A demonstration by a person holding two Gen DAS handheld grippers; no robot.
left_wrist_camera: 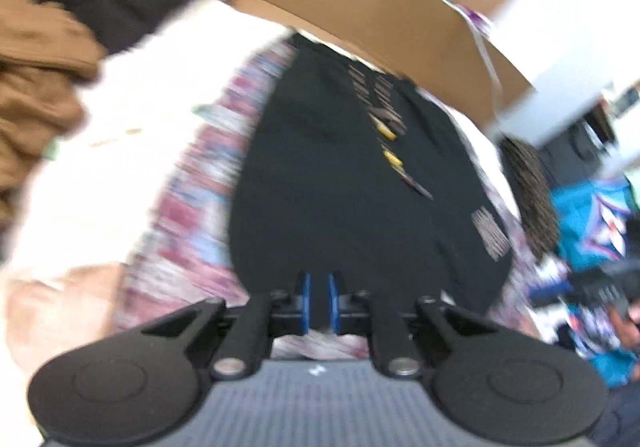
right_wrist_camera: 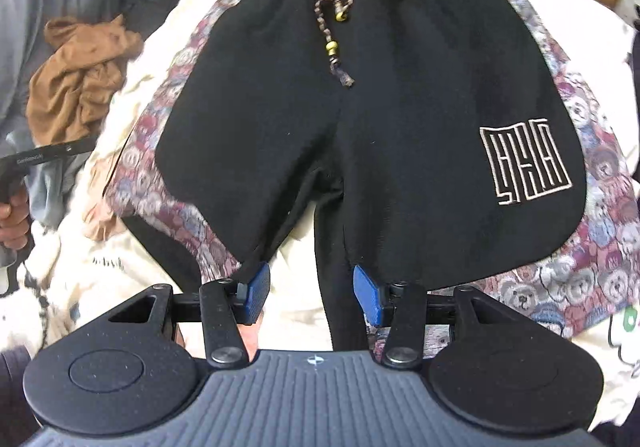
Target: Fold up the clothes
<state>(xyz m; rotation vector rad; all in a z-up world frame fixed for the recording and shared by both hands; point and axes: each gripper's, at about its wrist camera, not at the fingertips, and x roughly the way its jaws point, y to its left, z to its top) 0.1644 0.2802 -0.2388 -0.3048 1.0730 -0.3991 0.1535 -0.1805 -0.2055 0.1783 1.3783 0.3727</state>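
- While the black shorts (right_wrist_camera: pixel 372 99) lie spread flat just ahead of the right claw (right_wrist_camera: pixel 312 293), with the waistband far from it and the leg hems near it, no fold looks begun yet.
- Its blue pads (right_wrist_camera: pixel 256 293) stand apart and hold nothing; black cloth only passes between and below them. If they close here, I think they catch one layer near the crotch, and the fold comes crooked.
- The left claw (left_wrist_camera: pixel 319 303) has its pads almost together with only a thin gap, and nothing seems to be between them; the picture is blurred. It sits over the near edge of the shorts.
- The braided drawstring (right_wrist_camera: pixel 340 11) with yellow beads lies loose on the front, far ahead of the right claw. It can bunch inside a fold and make a lump.
- The brown garment (right_wrist_camera: pixel 80 75), to the left of the right claw, lies close to the patterned side panel (right_wrist_camera: pixel 160 175), so a wide sweep may drag it in.
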